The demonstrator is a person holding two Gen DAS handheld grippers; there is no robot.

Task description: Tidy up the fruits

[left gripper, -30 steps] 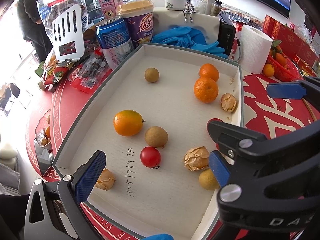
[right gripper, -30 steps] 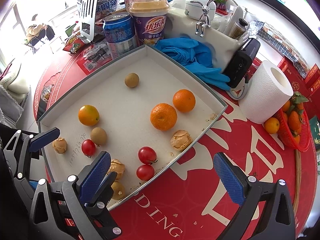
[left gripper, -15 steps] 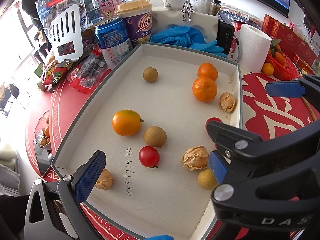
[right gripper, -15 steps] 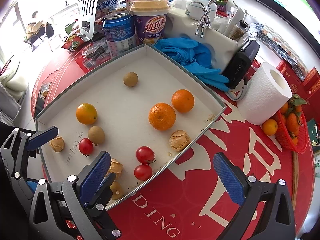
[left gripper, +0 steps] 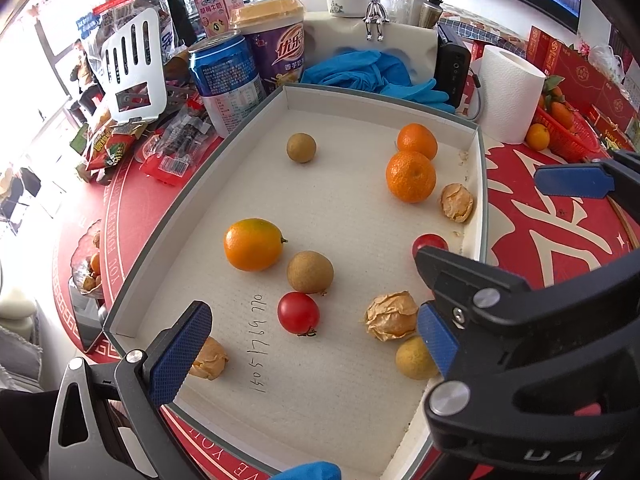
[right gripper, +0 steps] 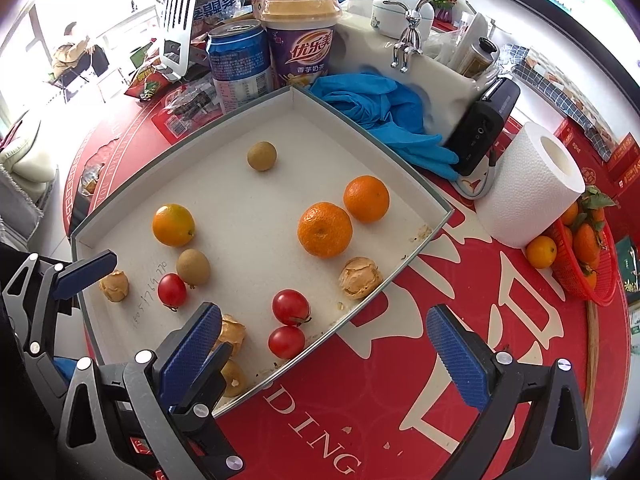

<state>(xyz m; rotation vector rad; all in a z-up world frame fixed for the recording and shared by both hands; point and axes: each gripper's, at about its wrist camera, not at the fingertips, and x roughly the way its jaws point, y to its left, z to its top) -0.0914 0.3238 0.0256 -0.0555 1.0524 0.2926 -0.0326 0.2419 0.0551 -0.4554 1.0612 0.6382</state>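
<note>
Both your grippers hang with jaws spread, gripping nothing: left gripper (left gripper: pixel 308 340) over the shallow white cardboard tray (left gripper: pixel 240 152) (a red cherry tomato (left gripper: pixel 298 313) between its fingers), right gripper (right gripper: pixel 320 344) seemingly straddling its edge.

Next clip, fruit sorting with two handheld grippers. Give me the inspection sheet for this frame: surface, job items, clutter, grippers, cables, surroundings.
Surface: red printed tablecloth; shallow white tray on it.
Job's things: in the tray, two mandarins touching, one orange kumquat, three cherry tomatoes, brown longans, papery husked physalis. More oranges in a red basket.
Clutter: blue can, purple milk-tea cup, blue gloves, paper roll, slotted spatula, snack packets.
Grippers: left gripper open over the tray's near end; right gripper open, straddling the tray's edge. Both empty.
Cables: one beside the black device.
Surroundings: seated person by a bright window.
</note>
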